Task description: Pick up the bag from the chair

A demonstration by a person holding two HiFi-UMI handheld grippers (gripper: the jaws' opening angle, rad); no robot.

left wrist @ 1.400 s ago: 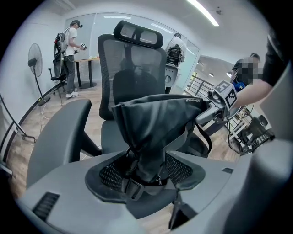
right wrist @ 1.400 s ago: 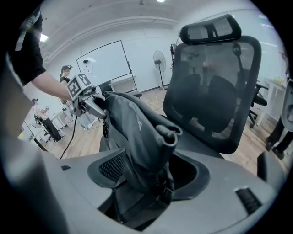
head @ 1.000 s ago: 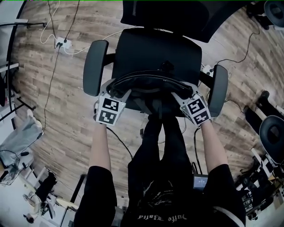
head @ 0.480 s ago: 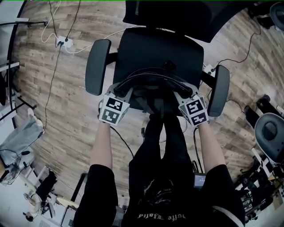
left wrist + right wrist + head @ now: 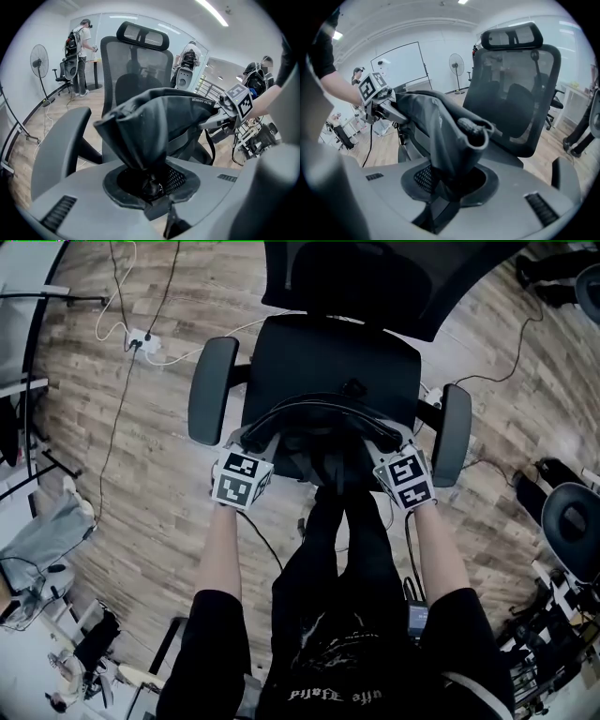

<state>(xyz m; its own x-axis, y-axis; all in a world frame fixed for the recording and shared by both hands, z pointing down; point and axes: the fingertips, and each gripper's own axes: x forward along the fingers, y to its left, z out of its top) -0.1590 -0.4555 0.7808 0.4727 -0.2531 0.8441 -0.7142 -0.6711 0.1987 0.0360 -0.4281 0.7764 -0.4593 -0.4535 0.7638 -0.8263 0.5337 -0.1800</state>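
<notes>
The left tongs (image 5: 255,434), having just been closing, are clamped on the left end of the black bag (image 5: 319,418), with fabric bunched between them. The bag is held stretched between both tongs, over the seat of the chair (image 5: 328,352) ahead of them. Its right end is pinched by the right tongs (image 5: 382,439), likewise just closed.

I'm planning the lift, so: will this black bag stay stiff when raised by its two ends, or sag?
Probably floppy: the bag crumples into folds where the left claw and right claw, jaws just closing, pinch it. In the head view its rim keeps a smooth arc between them, so it may hold some shape rather than collapse.
</notes>
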